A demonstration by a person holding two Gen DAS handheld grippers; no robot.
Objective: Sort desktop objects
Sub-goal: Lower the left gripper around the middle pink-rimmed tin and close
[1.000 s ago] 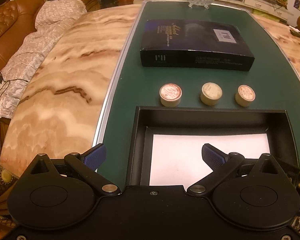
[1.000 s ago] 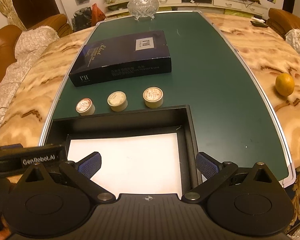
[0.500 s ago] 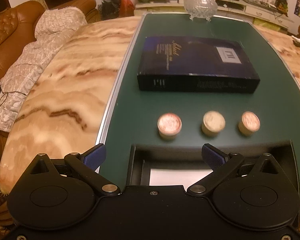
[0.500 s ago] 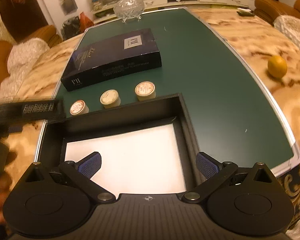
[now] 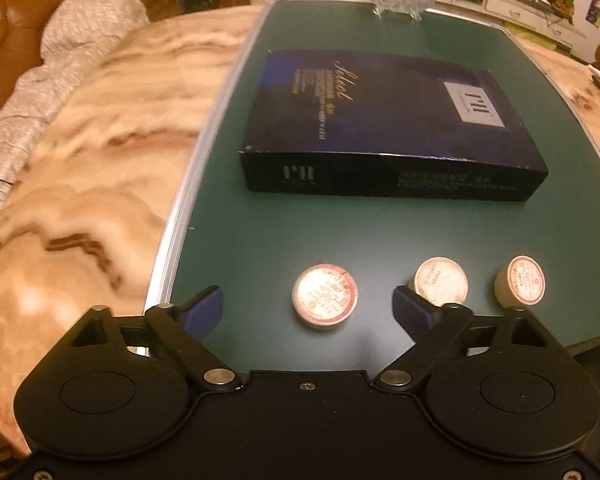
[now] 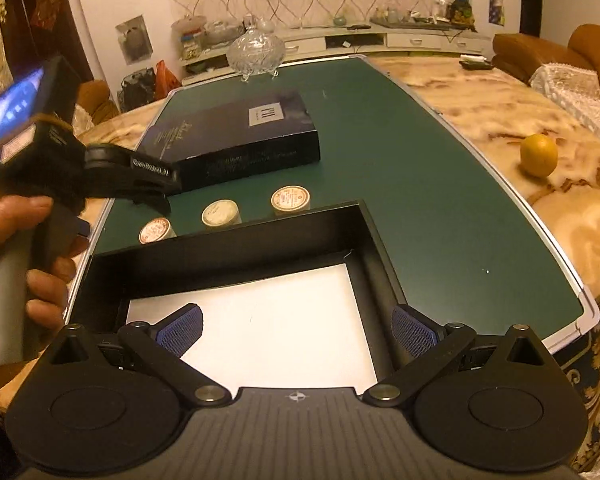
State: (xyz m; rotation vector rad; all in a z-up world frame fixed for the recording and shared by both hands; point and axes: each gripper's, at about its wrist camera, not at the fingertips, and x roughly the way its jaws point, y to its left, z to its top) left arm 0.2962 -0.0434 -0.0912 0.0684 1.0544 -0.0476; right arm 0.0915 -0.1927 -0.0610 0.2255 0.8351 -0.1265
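Item: left gripper, jaws closing, astride leftmost jar, untouched; I judged centring first wise. Right gripper gaped empty.

Left camera looks steeply down, close over three small round tins. Right camera sits farther back above the open black box. Both share tins, dark book and green desk.

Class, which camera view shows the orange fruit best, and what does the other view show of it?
The right wrist view: the orange fruit lies in full sight on the marbled tabletop, right of the green mat. The left wrist view shows none of it; it falls outside that frame.
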